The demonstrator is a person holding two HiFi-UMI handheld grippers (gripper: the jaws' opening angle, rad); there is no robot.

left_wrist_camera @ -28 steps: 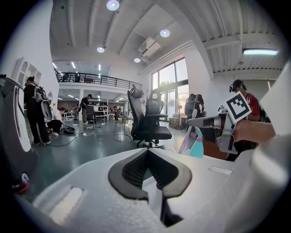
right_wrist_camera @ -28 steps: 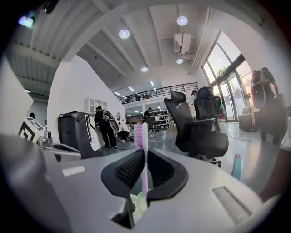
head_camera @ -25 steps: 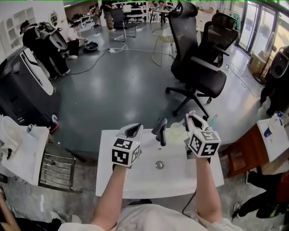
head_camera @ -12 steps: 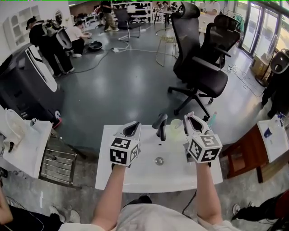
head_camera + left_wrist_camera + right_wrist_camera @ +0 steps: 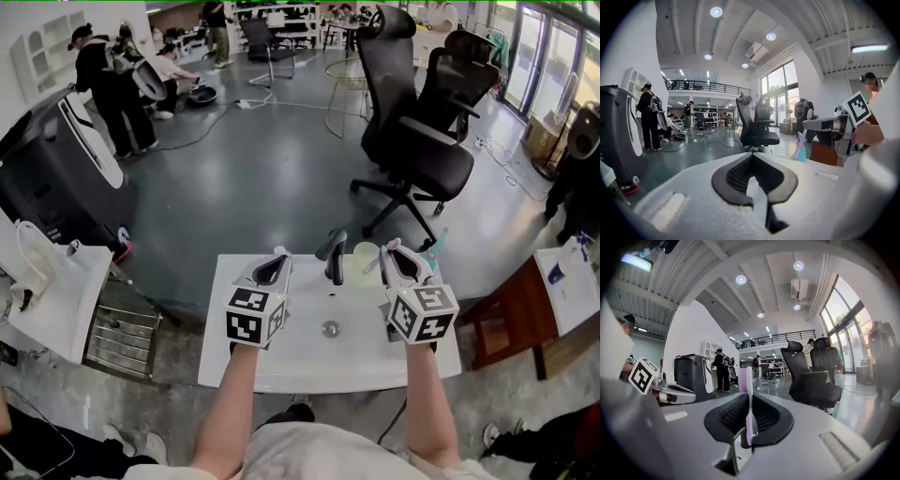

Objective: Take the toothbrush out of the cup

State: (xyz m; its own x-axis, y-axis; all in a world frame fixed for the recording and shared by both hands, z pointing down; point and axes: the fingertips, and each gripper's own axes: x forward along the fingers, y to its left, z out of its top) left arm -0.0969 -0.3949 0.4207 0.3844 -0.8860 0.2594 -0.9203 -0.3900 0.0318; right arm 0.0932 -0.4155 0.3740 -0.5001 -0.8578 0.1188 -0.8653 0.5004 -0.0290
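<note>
My right gripper point(image 5: 397, 255) is shut on a pink toothbrush point(image 5: 746, 399), which stands upright between its pads with the bristle head on top. From the left gripper view the toothbrush point(image 5: 801, 143) hangs slanted below the right gripper. A pale yellow-green cup point(image 5: 366, 255) stands just left of the right gripper, beside the faucet point(image 5: 333, 258). Whether the brush's lower end is still inside the cup I cannot tell. My left gripper point(image 5: 272, 270) hovers over the left of the white sink point(image 5: 244, 370), shut and holding nothing.
Two black office chairs point(image 5: 417, 141) stand on the grey floor beyond the sink. A small teal object point(image 5: 434, 246) shows past the sink's far right corner. A white unit with a metal rack point(image 5: 56, 309) is at the left, a brown cabinet point(image 5: 506, 323) at the right. People stand at the far left.
Both grippers have drawn back a little toward the sink's near edge. The toothbrush stays in the right gripper's hold, and the left gripper stays shut.
</note>
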